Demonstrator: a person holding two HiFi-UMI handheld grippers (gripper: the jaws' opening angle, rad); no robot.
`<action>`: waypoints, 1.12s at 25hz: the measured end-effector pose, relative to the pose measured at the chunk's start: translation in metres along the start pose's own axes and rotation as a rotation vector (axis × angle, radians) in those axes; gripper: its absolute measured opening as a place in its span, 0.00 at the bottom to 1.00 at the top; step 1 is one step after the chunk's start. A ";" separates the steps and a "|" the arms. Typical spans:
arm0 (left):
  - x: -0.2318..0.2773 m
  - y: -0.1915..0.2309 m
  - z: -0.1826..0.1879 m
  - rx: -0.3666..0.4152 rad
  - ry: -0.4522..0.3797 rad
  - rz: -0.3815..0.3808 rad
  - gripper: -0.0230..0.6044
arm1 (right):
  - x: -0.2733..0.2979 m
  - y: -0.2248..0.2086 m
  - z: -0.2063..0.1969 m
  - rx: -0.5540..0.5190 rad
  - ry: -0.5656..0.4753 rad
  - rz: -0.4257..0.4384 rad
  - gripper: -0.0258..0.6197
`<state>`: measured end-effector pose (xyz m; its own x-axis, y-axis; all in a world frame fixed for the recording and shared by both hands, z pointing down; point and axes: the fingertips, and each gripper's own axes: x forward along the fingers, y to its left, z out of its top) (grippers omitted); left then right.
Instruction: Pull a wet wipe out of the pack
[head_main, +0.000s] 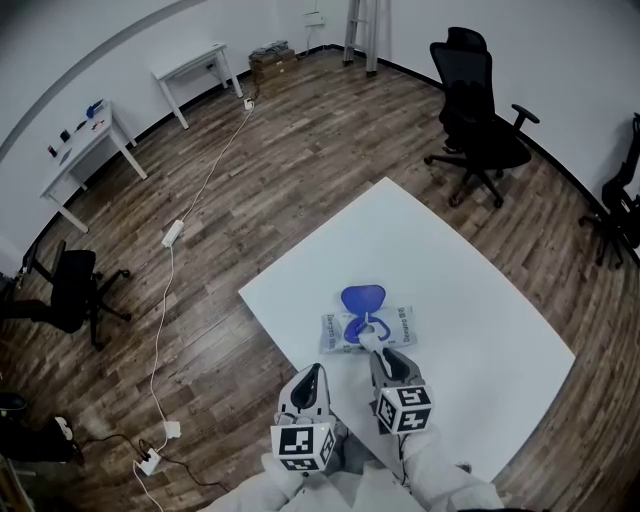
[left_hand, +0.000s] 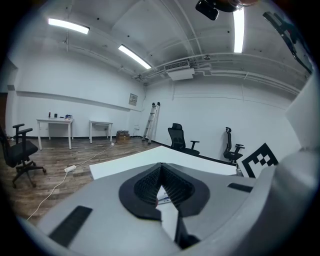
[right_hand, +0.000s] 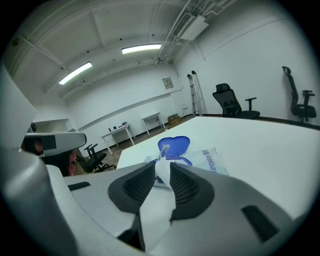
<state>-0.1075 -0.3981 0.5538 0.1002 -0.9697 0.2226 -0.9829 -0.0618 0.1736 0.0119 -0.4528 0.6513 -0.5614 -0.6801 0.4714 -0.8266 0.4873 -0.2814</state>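
Worktop (head_main: 480, 300) status: wet wipe (right_hand: 162, 170) drawn up, not yet free of the pack (head_main: 400, 325).
Left gripper (head_main: 313, 372) fingers are together and empty, near the pack. Right gripper (head_main: 385, 355) fingers stand apart with the wet wipe upright between them, unclamped. Its lower end sits in the pack, with the blue lid (head_main: 362, 299) open behind. Judged remaining: regrip, pull clear.

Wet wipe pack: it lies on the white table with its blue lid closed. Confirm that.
Not quite. The wet wipe pack does lie on the white table, but its blue lid is flipped open, not closed, and a wipe stands up out of the opening. The head view and the right gripper view both show this.
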 end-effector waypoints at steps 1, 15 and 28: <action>-0.001 0.001 -0.002 0.000 0.002 0.004 0.03 | 0.002 0.000 -0.002 -0.004 0.004 -0.002 0.16; -0.002 0.009 -0.007 -0.003 0.008 0.025 0.03 | 0.019 -0.003 -0.018 -0.054 0.070 -0.040 0.20; -0.005 0.016 -0.013 -0.013 0.019 0.044 0.03 | 0.024 -0.003 -0.023 -0.062 0.094 -0.053 0.20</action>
<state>-0.1220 -0.3915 0.5679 0.0596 -0.9667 0.2489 -0.9844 -0.0156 0.1752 0.0022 -0.4579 0.6829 -0.5087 -0.6529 0.5612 -0.8493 0.4872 -0.2032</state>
